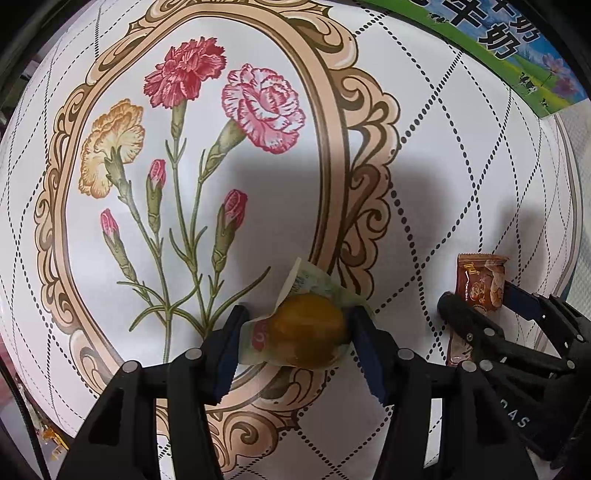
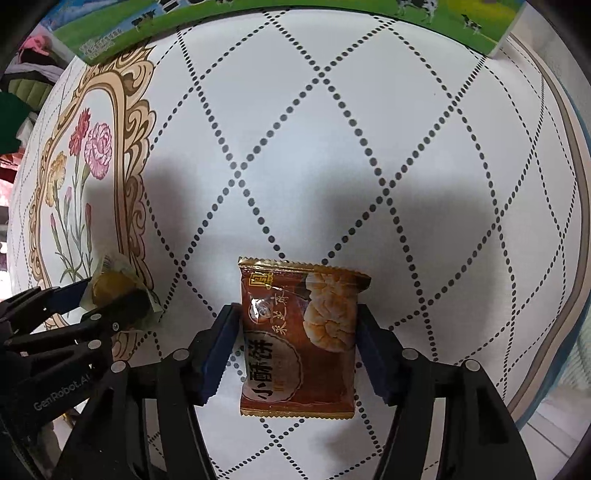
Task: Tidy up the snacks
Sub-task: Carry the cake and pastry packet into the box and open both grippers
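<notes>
brown snack pack (image 2: 300, 339) betw right tool (image 2: 295, 345) pads, tablecloth (image 2: 369, 166) edge near right.

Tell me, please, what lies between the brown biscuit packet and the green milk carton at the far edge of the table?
Nothing: between the brown biscuit packet and the green milk carton, the right wrist view shows only bare tablecloth with dotted diamonds and shadows.

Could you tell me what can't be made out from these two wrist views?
- Green carton: cut off by the top edge in both views.
- Brown biscuit packet: in the left view, its lower half is hidden by the right tongs.
- Yellow cake packet: in the right view, partly covered by the left tongs.
</notes>
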A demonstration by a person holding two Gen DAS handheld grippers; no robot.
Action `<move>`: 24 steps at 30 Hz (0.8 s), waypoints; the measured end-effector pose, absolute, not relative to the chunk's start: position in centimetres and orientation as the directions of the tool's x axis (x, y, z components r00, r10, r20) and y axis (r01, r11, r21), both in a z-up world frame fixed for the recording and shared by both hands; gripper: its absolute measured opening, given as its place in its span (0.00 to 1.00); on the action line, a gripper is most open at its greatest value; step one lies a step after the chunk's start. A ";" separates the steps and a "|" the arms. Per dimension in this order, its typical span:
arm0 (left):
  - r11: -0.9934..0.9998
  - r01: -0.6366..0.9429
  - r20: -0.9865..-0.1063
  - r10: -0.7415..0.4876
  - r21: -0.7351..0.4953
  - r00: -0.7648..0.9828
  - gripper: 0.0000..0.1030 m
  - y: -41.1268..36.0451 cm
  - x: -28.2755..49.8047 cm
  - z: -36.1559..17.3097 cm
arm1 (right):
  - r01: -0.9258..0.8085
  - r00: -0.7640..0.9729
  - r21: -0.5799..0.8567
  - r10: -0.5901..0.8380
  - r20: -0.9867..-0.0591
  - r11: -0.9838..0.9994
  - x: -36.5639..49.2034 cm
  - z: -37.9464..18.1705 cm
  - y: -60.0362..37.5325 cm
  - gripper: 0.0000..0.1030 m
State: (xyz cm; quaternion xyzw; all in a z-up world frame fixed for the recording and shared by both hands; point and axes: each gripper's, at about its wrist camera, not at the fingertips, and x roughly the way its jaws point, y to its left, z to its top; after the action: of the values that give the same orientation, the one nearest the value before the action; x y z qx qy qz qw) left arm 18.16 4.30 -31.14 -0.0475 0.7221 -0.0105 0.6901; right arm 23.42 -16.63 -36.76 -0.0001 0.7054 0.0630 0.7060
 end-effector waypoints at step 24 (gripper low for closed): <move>0.944 0.010 -0.935 -0.327 -0.329 0.136 0.50 1.7 25.9 -13.2 | -0.022 0.261 0.313 0.308 -0.915 0.949 27.1 -20.8 -19.7 0.56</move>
State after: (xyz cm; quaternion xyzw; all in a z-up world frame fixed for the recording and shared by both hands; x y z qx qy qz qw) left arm 25.90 1.72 -13.15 -0.1223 0.6476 -0.1134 0.7436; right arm 27.07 -19.73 -20.82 0.1195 0.5988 0.1049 0.7850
